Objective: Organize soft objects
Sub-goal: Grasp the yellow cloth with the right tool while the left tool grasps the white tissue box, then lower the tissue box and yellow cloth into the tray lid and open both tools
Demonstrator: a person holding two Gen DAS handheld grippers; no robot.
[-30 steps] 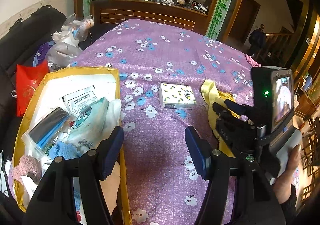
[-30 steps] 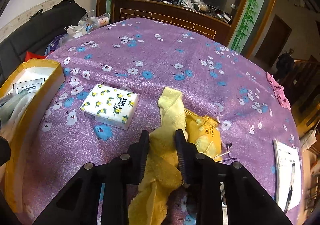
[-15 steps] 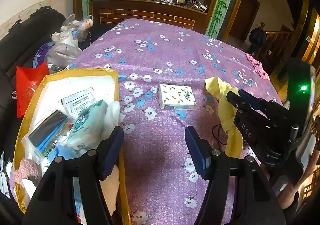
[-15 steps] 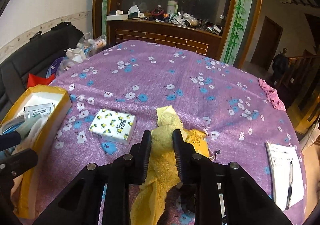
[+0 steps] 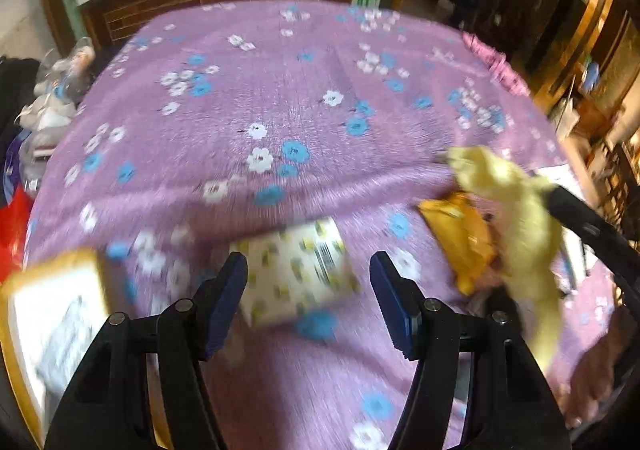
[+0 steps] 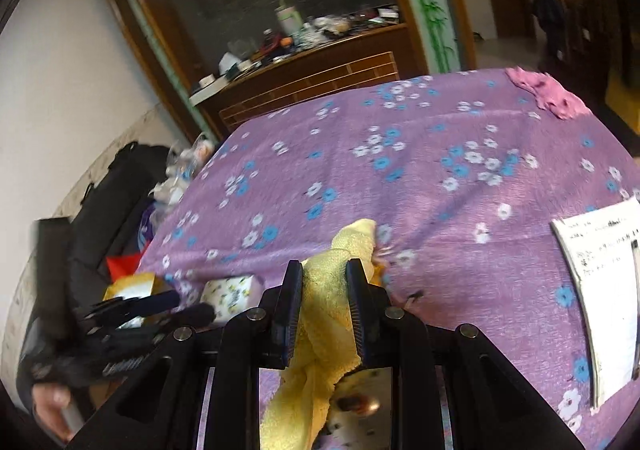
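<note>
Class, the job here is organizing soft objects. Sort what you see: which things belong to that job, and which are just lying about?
Part of the job:
- yellow towel, clamped in the right gripper
- tissue pack, in line with the open left gripper
- yellow box
- pink cloth

Lying about:
- paper sheets
- counter clutter
- black bag

The left wrist camera looks steeply down, close over the purple flowered tablecloth [image 5: 280, 97], blurred. The right wrist camera tilts less, rolled, reaching the far cabinet [image 6: 320, 61]. Both share the cloth, the patterned tissue box [image 5: 296, 274], the yellow towel [image 6: 324, 314] and pink cloth [image 6: 548, 93].
</note>
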